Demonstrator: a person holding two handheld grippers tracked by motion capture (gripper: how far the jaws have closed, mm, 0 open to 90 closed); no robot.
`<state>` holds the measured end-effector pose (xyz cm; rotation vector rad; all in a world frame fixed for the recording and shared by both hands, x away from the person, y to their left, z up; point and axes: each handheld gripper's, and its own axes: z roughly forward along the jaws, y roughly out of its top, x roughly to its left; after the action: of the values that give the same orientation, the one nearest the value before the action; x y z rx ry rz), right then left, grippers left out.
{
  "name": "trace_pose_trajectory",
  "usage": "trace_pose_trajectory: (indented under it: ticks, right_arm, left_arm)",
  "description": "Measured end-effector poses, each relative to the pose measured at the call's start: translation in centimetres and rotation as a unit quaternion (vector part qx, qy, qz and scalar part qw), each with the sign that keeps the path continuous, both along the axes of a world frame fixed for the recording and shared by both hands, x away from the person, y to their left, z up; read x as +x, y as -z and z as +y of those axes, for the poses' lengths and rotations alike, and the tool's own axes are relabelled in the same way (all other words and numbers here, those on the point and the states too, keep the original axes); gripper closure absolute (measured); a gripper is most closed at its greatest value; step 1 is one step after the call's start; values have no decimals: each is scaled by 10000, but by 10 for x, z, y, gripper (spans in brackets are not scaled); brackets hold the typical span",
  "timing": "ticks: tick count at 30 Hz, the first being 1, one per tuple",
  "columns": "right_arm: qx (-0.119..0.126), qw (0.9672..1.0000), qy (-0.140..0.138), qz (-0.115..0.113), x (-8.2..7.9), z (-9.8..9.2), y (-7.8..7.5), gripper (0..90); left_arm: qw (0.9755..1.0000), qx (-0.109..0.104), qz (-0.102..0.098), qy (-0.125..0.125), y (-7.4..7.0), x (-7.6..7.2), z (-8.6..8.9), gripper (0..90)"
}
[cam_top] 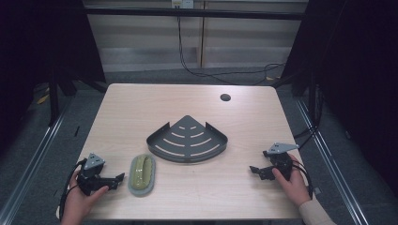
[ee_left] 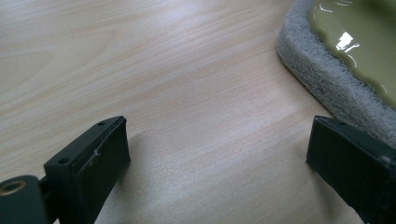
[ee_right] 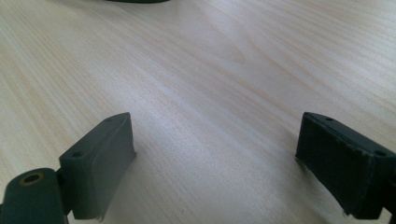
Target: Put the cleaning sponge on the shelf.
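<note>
Wooden table (cam_top: 141, 108), green sponge (ee_left: 345, 51) cut off beside open left gripper (ee_left: 217, 154)

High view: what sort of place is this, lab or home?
Probably a lab or recording booth. A bare wooden table stands between dark curtains, with cables loose on the floor behind, and only a corner rack and a scrub pad laid out.
</note>
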<state>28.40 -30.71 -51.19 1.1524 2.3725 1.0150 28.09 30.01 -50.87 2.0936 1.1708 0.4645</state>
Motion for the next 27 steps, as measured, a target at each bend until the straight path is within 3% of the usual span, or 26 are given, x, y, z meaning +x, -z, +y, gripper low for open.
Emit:
trace_pose_trajectory:
  ticks: [2, 5, 7, 10, 12, 15, 20, 21, 22, 24, 25, 26, 27]
  right_arm:
    - [-2, 10000, -4, -5, 0, 0, 0, 105]
    - [-2, 10000, -3, -4, 0, 0, 0, 105]
    - [0, 10000, 1, -1, 0, 0, 0, 105]
    - [-1, 10000, -1, -2, 0, 0, 0, 105]
    - [-3, 10000, -5, -6, 0, 0, 0, 105]
    - [-2, 10000, -4, -4, 0, 0, 0, 105]
    - [1, 10000, 0, 0, 0, 0, 0, 105]
    - [1, 10000, 0, 0, 0, 0, 0, 105]
    - [-2, 10000, 0, -2, 0, 0, 0, 105]
    - [-2, 10000, -3, -5, 0, 0, 0, 105]
    - [-2, 10000, -3, -5, 0, 0, 0, 105]
    - [-1, 10000, 1, -1, 0, 0, 0, 105]
    - [-1, 10000, 1, -1, 0, 0, 0, 105]
  left_arm:
    - [10000, 18, 15, 6, 0, 0, 0, 53]
    - [9995, 187, 270, -34, -7, 2, 0, 82]
    - [9985, 89, 511, -164, -12, 3, 0, 153]
    - [9937, 63, 1077, -314, -22, 8, 0, 182]
    - [9897, -10, 1364, -430, -27, 10, -2, 222]
    - [9836, 64, 1747, -449, -36, 13, -4, 210]
    - [9764, 117, 2109, -441, -52, 19, -11, 211]
    - [9764, 117, 2109, -441, -52, 19, -11, 212]
    - [9734, 59, 2241, -467, -58, 22, -15, 219]
    - [9711, 42, 2340, -464, -64, 24, -18, 241]
    - [9711, 42, 2340, -464, -64, 24, -18, 241]
    - [9682, -54, 2441, -540, -68, 25, -24, 241]
    - [9682, -54, 2441, -540, -68, 25, -24, 241]
